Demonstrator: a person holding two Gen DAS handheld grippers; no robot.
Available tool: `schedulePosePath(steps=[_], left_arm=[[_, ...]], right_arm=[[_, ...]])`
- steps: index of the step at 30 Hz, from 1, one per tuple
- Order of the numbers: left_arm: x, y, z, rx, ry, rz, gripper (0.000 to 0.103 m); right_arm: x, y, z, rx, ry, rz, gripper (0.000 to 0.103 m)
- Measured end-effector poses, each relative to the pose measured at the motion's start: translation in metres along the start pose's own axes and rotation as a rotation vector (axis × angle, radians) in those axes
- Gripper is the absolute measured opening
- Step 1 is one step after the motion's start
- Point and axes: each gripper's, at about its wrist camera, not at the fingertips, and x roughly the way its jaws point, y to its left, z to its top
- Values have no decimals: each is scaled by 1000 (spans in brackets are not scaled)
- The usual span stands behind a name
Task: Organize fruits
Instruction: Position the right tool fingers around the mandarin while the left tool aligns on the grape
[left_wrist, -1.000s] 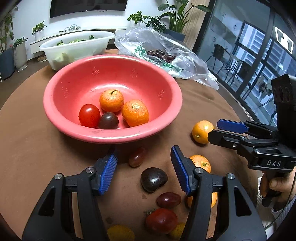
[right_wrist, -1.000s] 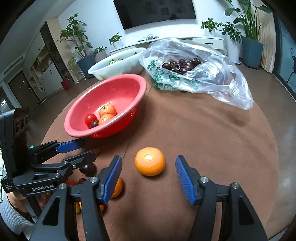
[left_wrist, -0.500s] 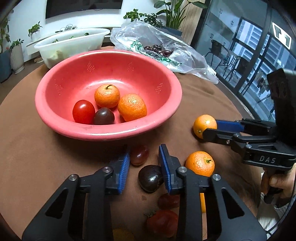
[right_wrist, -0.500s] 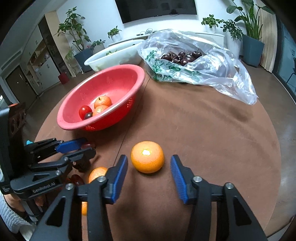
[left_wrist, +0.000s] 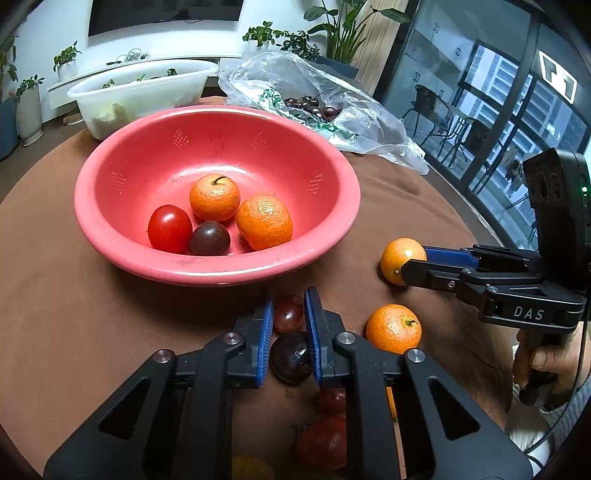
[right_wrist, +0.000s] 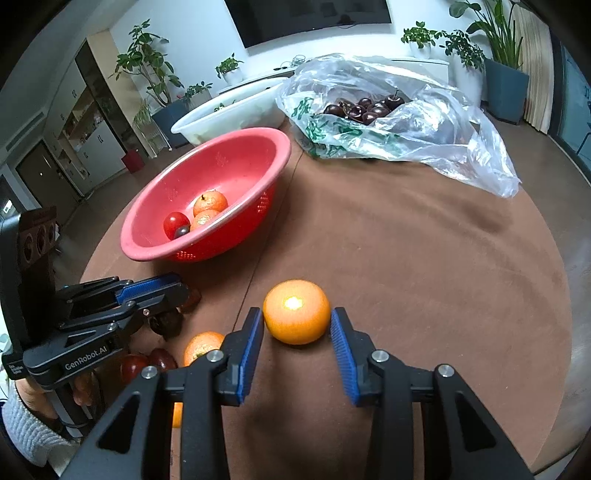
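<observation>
A red bowl (left_wrist: 110, 221) on the brown table holds two oranges, a red tomato and a dark plum; it also shows in the right wrist view (right_wrist: 147, 243). My left gripper (left_wrist: 289, 314) is shut on a small dark red fruit (left_wrist: 288, 315), with a dark plum (left_wrist: 291, 356) just behind it between the jaws. My right gripper (right_wrist: 297, 325) straddles an orange (right_wrist: 296, 312), its blue pads close to both sides, with small gaps. Another orange (left_wrist: 393, 328) lies on the table beside them.
A clear plastic bag of dark cherries (right_wrist: 369, 107) and a white tub (left_wrist: 140, 92) stand behind the bowl. More tomatoes and plums (left_wrist: 321, 443) lie near the table's front edge under my left gripper. The table edge curves at the right (right_wrist: 565, 295).
My left gripper has closed from wide open onto the small dark red fruit. My right gripper has moved forward around the orange and narrowed its jaws.
</observation>
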Motion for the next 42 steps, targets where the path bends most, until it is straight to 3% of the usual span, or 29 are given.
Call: schedulePosePath(steps=[15,29,36,42], left_arm=[[-16,4,-2,-13,-19,0,15],[-2,-14,0,69,16,34,17],[6,-18,1,94,42,37,26],[12,-20,-1,104,53,39,27]], right_arm=[[-4,-4,3,22,-19,31,38],[7,2,0,-1,19,25,41],[10,5,-1,-12,30,20,41],[13,5,1,-14,37,16,41]])
